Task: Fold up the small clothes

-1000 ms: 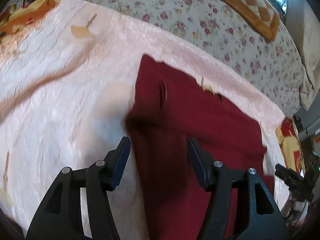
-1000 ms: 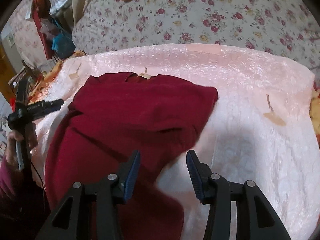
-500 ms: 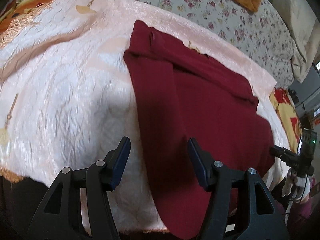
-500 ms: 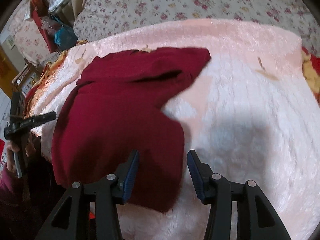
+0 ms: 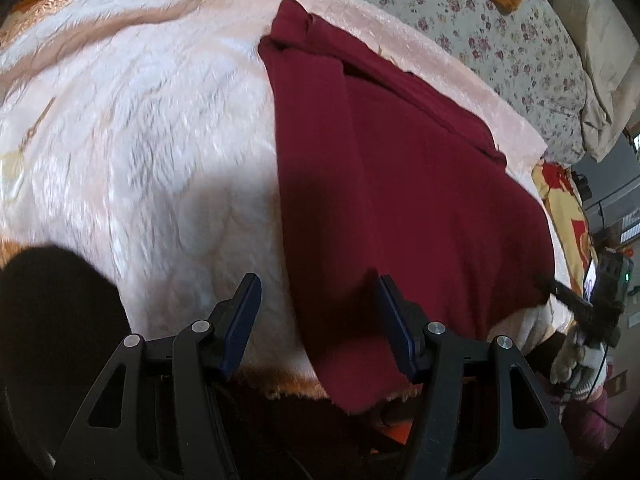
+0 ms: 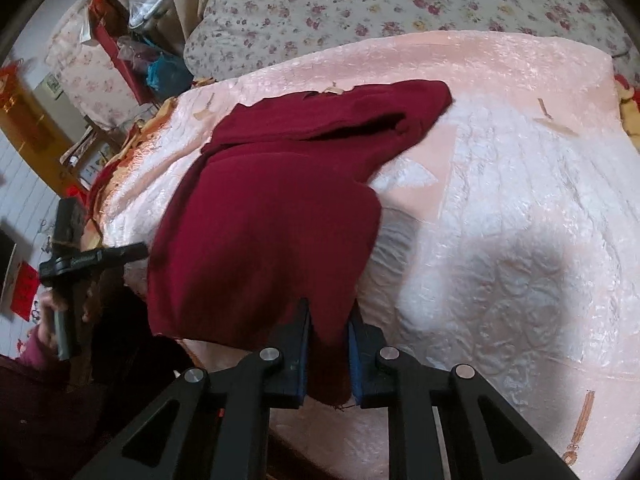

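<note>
Now | red garment (image 6: 264, 216) lies on the pink blanket (image 6: 500, 208), hem over the near edge | right gripper (image 6: 328, 356) is closing on the hem corner: let it bite fully before you lift | left gripper (image 5: 320, 320) gapes, straddling the other corner, both tilted downward.

right hand-held gripper (image 6: 328, 356) closing on red garment (image 6: 264, 240) (hem edge), pink blanket (image 6: 500, 220)

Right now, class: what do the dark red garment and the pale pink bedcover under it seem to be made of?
Dark red garment: seemingly a soft knit, matte; it drapes limply in thick folds with no shine.
Pale pink bedcover: probably plush or velvety synthetic; it gleams in patches and carries an embossed, quilted-looking pattern.
</note>
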The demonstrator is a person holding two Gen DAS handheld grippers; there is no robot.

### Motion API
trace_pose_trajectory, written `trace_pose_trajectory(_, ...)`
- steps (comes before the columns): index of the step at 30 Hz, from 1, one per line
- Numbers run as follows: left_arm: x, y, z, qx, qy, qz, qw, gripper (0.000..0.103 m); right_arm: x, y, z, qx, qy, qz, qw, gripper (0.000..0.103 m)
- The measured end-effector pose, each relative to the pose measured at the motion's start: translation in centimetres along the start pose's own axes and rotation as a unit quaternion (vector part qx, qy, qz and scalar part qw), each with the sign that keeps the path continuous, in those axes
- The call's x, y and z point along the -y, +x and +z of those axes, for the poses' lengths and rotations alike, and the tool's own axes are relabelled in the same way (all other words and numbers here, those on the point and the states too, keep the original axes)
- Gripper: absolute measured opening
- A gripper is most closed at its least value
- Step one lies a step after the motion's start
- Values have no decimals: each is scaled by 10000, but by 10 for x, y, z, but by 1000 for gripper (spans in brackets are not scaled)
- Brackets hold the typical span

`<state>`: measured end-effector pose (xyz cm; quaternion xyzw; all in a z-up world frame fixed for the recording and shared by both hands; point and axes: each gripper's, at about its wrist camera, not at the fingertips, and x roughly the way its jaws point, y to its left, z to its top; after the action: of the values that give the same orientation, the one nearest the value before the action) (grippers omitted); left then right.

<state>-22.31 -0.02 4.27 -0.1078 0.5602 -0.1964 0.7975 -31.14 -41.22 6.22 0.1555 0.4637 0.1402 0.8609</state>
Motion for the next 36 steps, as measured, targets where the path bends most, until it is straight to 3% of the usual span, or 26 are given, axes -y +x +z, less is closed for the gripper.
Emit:
trace_pose_trajectory(5, 7, 7, -20, -305, 109, 46, 9995, 59, 3, 5, -1, 138, 169, 192, 9996, 16)
trace_pose_trajectory(9, 15, 19, -32, -527, 256, 93, 9982, 59, 5, 11, 2, 61, 221, 349, 9991, 46)
trace_pose_trajectory(12, 19, 21, -34, -485, 344, 212, 9980, 59, 1, 18, 4, -22, 88, 314, 9995, 46)
trace_pose_trajectory(14, 20, 21, -34, -470, 336, 189, 9981, 59, -1, 21, 7, -4, 20, 274, 9996, 44)
trace_pose_trajectory(15, 20, 19, -35, -445, 349, 164, 9983, 53, -1, 21, 8, 36, 33, 289, 9996, 37)
trace_pose_trajectory(16, 19, 18, -36, -430, 370, 138, 9983, 34, -1, 21, 9, 52, 58, 314, 9995, 30)
trace_pose_trajectory(19, 16, 11, -34, -367, 426, 90, 9984, 9, -8, 16, 9, 91, -61, 302, 9995, 15)
trace_pose_trajectory(26, 4, -31, -31, -269, 509, -362, 9977, 5, -33, -5, -7, -101, -189, 836, 9963, 11)
trace_pose_trajectory(32, -30, -43, -32, -170, 232, -35, 9996, 5, -50, 1, -38, -532, -189, 1267, 9903, 11)
trace_pose_trajectory(36, -28, -37, -35, -204, 232, -20, 9995, 5, -49, 19, -49, -793, -112, 1163, 9900, 11)
